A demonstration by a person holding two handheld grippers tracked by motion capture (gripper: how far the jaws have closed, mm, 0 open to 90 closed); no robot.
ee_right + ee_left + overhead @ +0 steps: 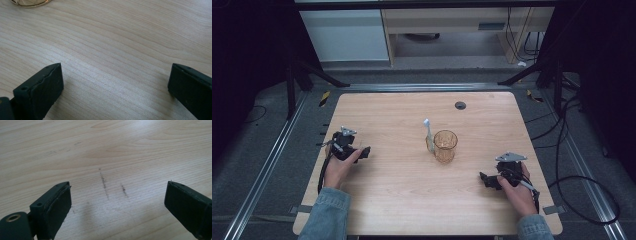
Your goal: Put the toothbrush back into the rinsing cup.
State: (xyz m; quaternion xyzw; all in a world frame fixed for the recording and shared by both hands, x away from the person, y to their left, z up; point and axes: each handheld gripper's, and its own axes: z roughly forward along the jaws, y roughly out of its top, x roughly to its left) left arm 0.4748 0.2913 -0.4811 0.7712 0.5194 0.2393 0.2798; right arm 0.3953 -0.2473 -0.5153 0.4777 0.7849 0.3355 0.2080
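Observation:
An amber see-through cup (445, 145) stands upright near the middle of the wooden table (402, 195). A pale toothbrush (429, 134) leans in or against its left side, head up. My left gripper (364, 152) rests at the table's left, held by a hand, jaws wide apart over bare wood (117, 202). My right gripper (486, 180) rests at the right front, also open with nothing between its jaws (115, 85). The cup's base (30, 2) peeks in at the top left of the right gripper view.
A dark round grommet (460, 105) sits near the table's far edge. Faint dark scuff marks (103, 183) streak the wood ahead of the left gripper. Black cables (582, 190) trail off the right side; frame legs stand beyond the far corners.

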